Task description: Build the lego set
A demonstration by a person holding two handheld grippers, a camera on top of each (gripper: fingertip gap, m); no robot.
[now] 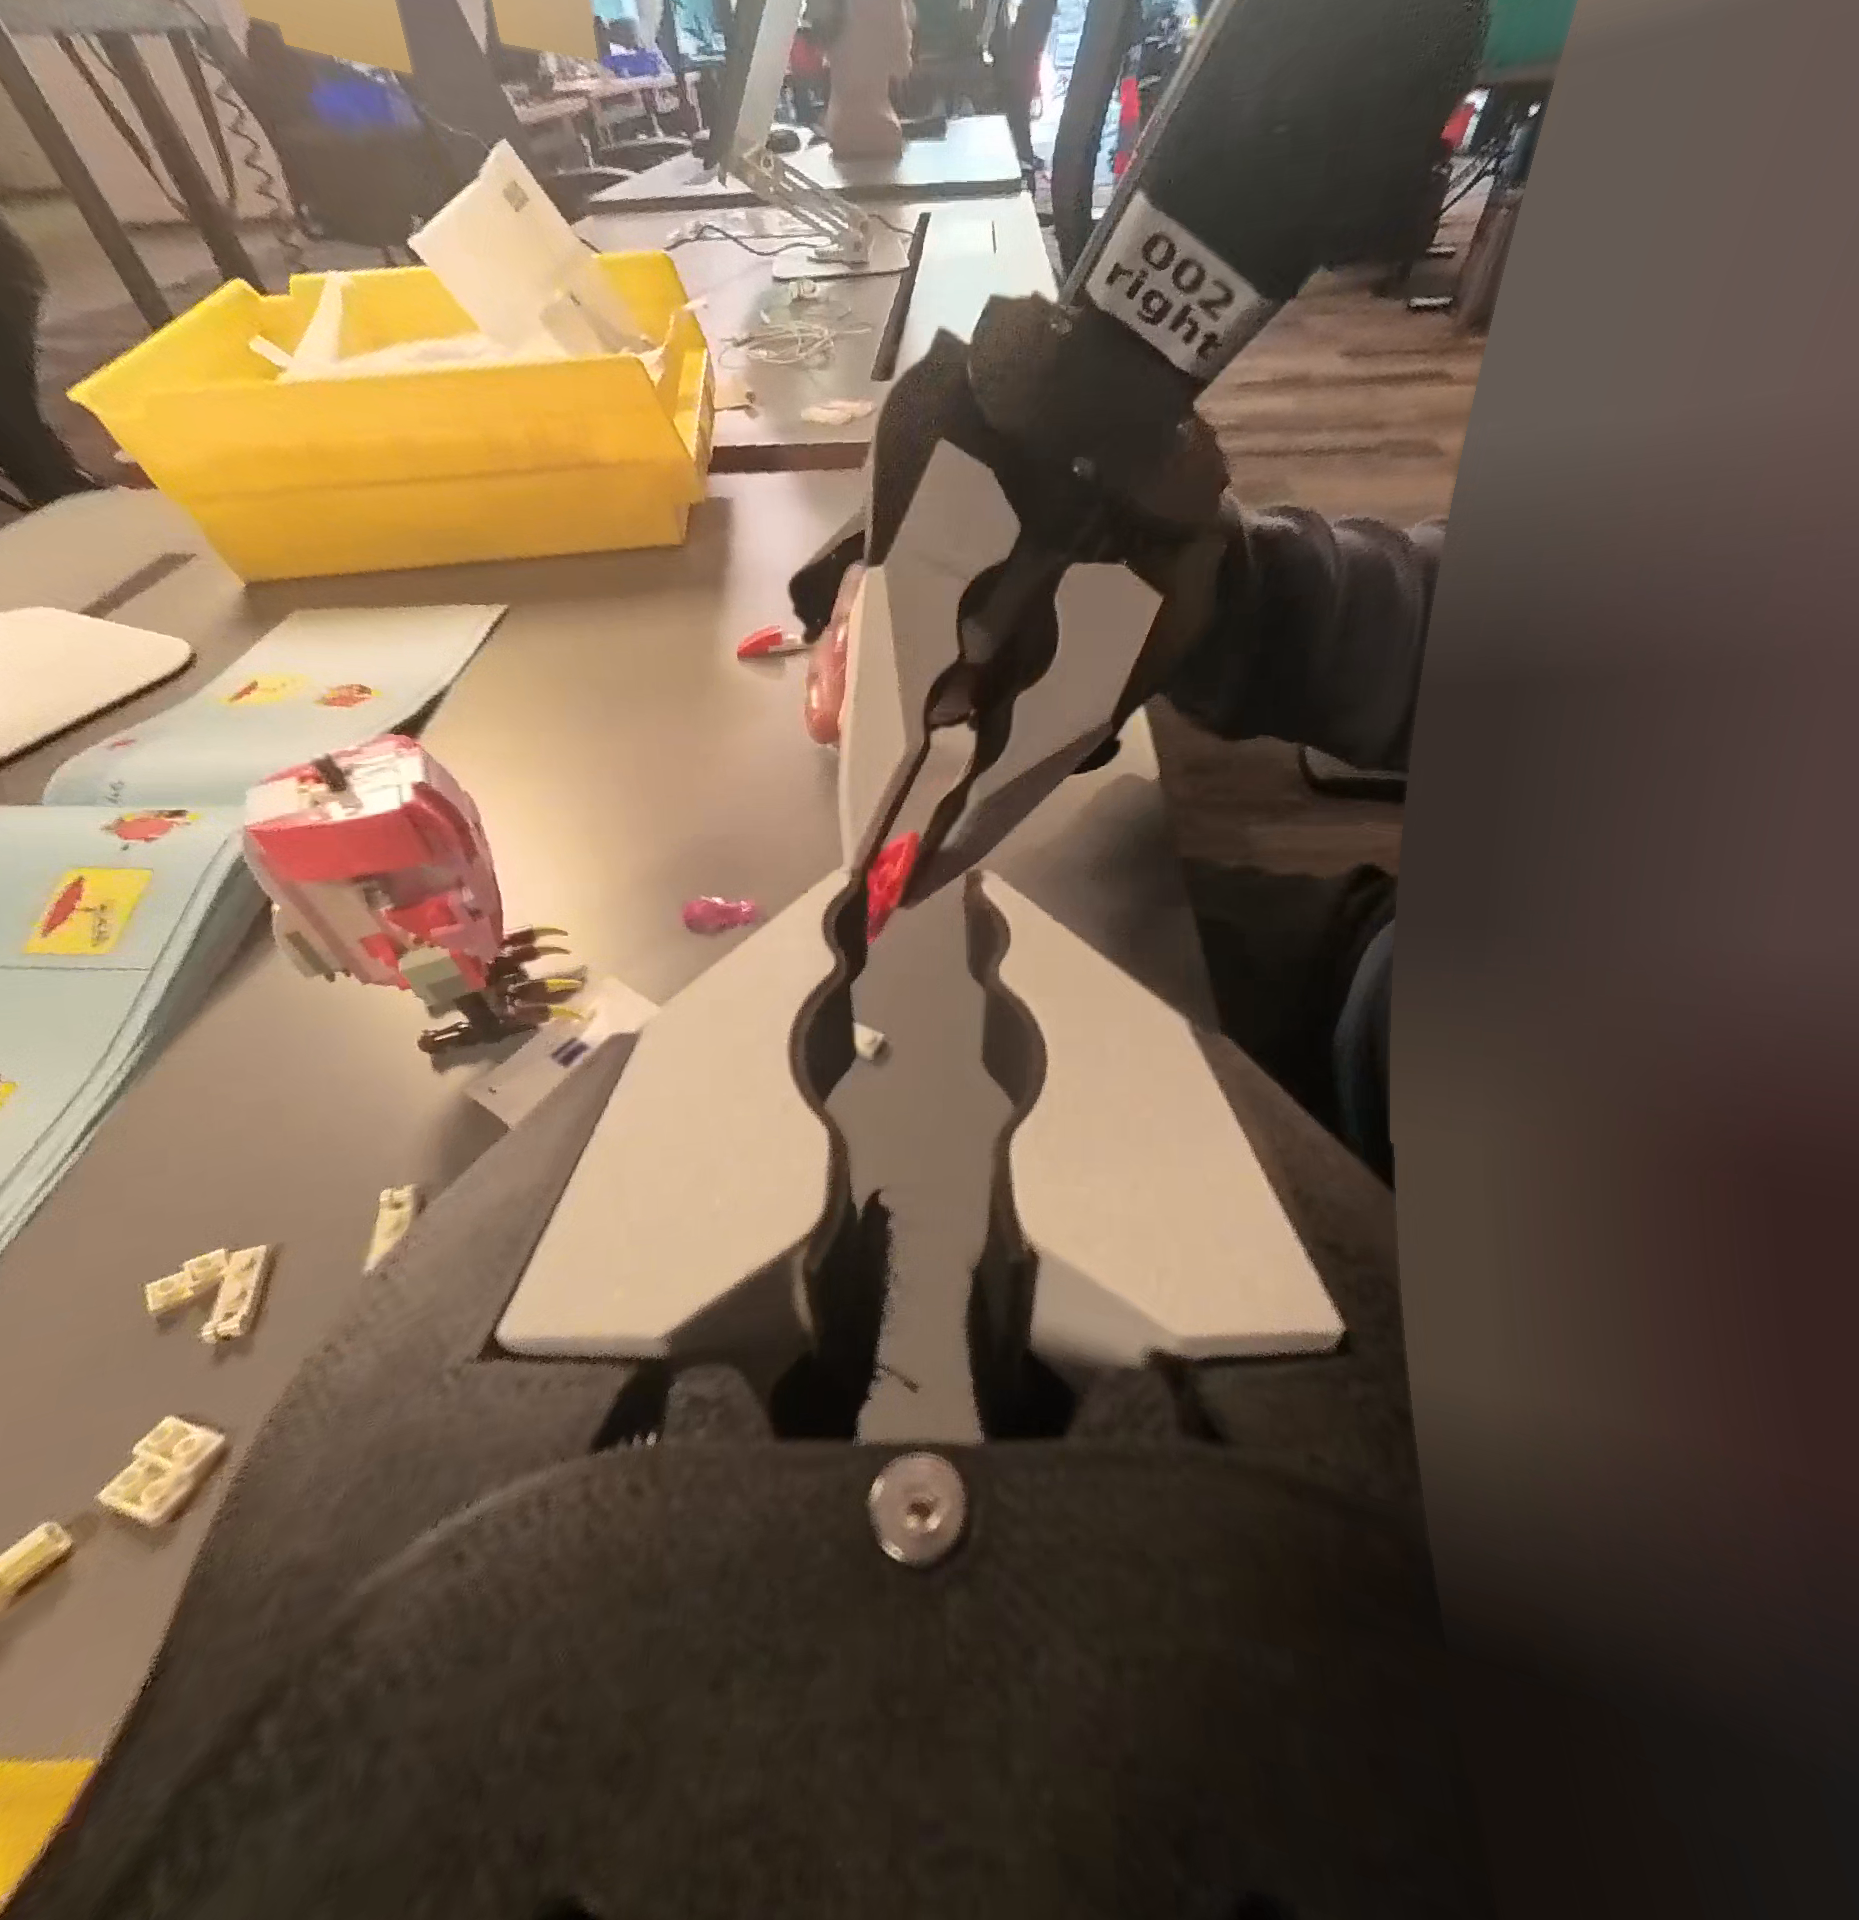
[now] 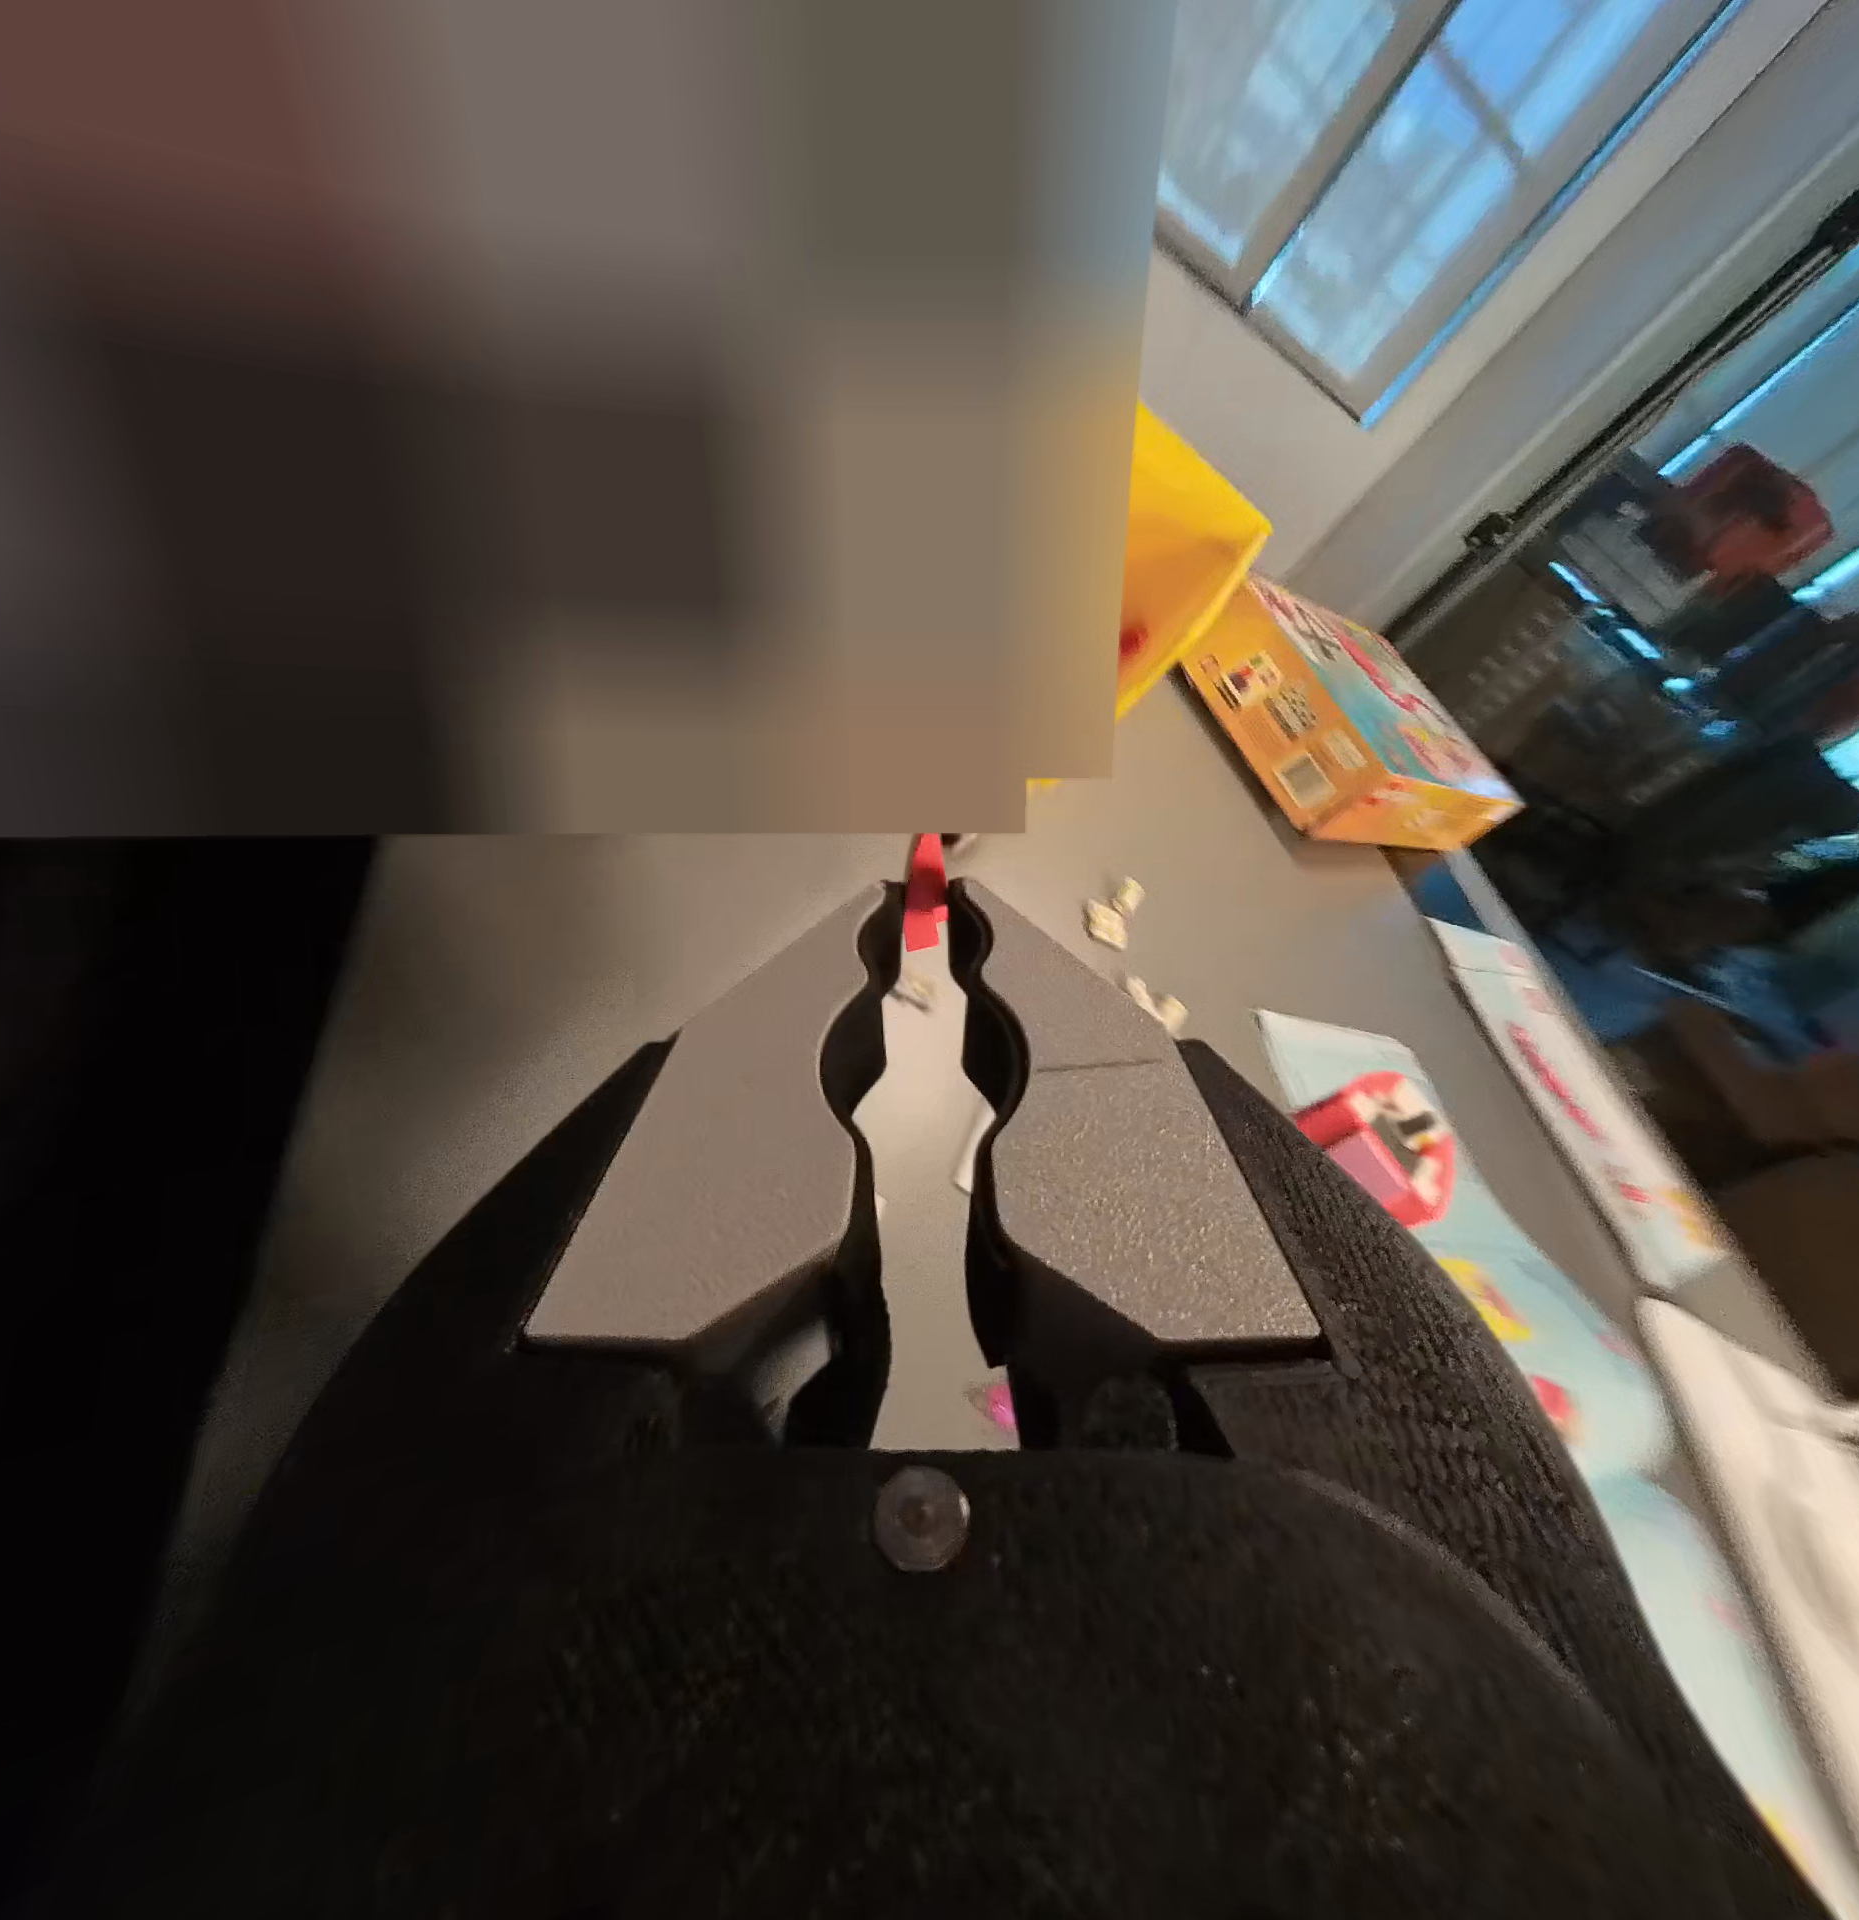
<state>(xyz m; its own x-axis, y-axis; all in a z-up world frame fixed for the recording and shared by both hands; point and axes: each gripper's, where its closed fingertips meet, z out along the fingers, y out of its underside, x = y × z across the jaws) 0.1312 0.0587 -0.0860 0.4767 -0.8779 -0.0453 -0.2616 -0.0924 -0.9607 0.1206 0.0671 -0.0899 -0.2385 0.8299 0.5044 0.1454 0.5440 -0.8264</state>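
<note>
My right gripper (image 2: 923, 891) is shut on a small flat red brick piece (image 2: 923, 914), which sticks out past its tips. In the left wrist view it reaches down from the upper right (image 1: 909, 868), holding the red piece (image 1: 892, 868) right at the tips of my left gripper (image 1: 909, 894). The left gripper is open. The red piece lies by its left fingertip (image 1: 847, 914), and its right pad stands clear of the piece. A pink and red brick model with dark claws (image 1: 374, 862) stands on the grey table (image 1: 592, 727) to the left.
A yellow bin (image 1: 416, 436) with white bags stands at the back left. Light-blue booklets (image 1: 94, 987) lie left, cream pieces (image 1: 218, 1288) at the near left, a pink piece (image 1: 717, 912) mid-table. An orange box (image 2: 1351, 717) lies on the table in the right wrist view. My left and right fingertips are right by each other.
</note>
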